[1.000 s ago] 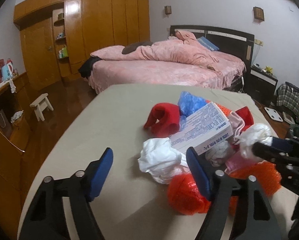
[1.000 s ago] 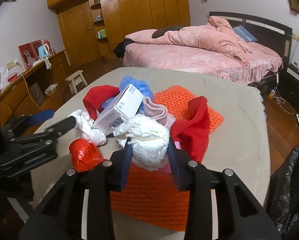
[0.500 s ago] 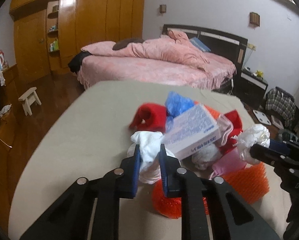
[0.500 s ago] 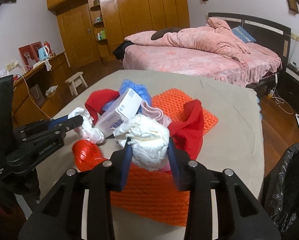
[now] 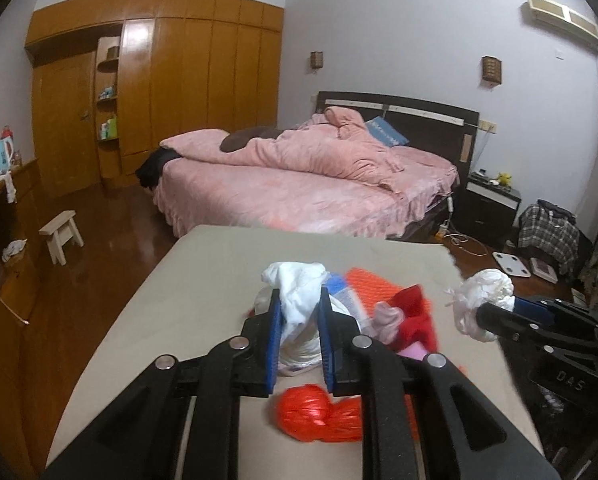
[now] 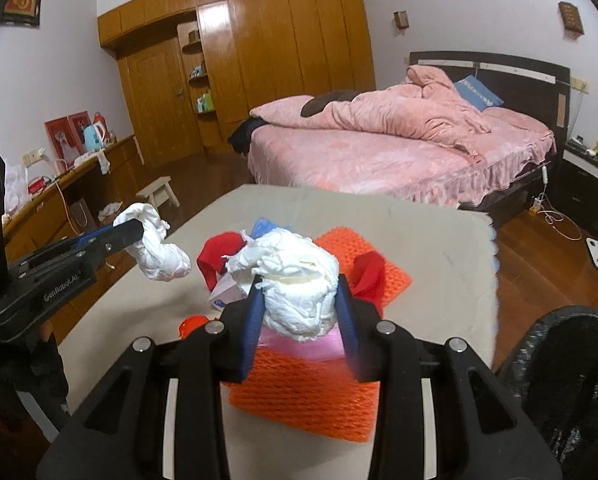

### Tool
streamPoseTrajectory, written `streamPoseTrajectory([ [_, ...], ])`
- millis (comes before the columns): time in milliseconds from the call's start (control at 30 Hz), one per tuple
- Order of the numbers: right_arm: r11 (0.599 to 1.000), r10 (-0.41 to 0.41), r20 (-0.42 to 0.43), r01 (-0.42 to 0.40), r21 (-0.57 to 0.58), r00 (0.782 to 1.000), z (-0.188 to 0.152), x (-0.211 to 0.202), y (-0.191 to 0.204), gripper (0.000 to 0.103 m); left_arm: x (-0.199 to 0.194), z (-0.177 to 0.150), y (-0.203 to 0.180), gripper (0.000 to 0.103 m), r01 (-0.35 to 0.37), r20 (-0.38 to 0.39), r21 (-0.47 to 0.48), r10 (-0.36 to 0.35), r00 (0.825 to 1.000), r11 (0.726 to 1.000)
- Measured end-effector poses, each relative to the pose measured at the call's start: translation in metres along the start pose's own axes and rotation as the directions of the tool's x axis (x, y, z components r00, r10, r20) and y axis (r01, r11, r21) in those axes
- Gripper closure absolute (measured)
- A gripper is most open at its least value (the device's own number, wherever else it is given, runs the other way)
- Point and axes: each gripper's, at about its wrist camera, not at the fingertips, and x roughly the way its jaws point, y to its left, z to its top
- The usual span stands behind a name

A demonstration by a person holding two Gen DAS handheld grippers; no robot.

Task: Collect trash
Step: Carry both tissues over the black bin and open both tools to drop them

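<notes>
Left gripper (image 5: 299, 316) pinches a white crumpled wad (image 5: 297, 296); right gripper (image 6: 299, 312) clamps a bigger white paper ball (image 6: 295, 284). Both are held above the beige table (image 5: 203, 280). Below lie orange mesh (image 6: 307, 392), red cloth (image 6: 215, 256), a red plastic ball (image 5: 315, 412).

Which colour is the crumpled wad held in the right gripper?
White; the crumpled wad shows best in the right wrist view.

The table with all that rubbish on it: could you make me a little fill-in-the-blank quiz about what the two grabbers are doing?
1. Each gripper, the left gripper and the right gripper, is clamped on a crumpled wad coloured ____.
2. The mesh sheet under the pile on the table is coloured ____.
3. The bedding on the bed behind the table is coloured ____.

Missing words: white; orange; pink
</notes>
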Motion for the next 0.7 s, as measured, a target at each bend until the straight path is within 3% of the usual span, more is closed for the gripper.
streamPoseTrajectory([
  [367, 0.991, -0.123, 0.047, 0.12, 0.062, 0.991, -0.007, -0.069, -0.054, 0.069, -0.011, 0.006, -0.07, 0.086, 0.141, -0.004, 0.042, -0.141, 0.99, 0.989],
  [700, 0.954, -0.273, 0.046, 0.265, 0.139, 0.961, -0.04, -0.125, -0.114, 0.069, -0.015, 0.005, -0.154, 0.086, 0.281, -0.016, 0.112, -0.281, 0.96, 0.953],
])
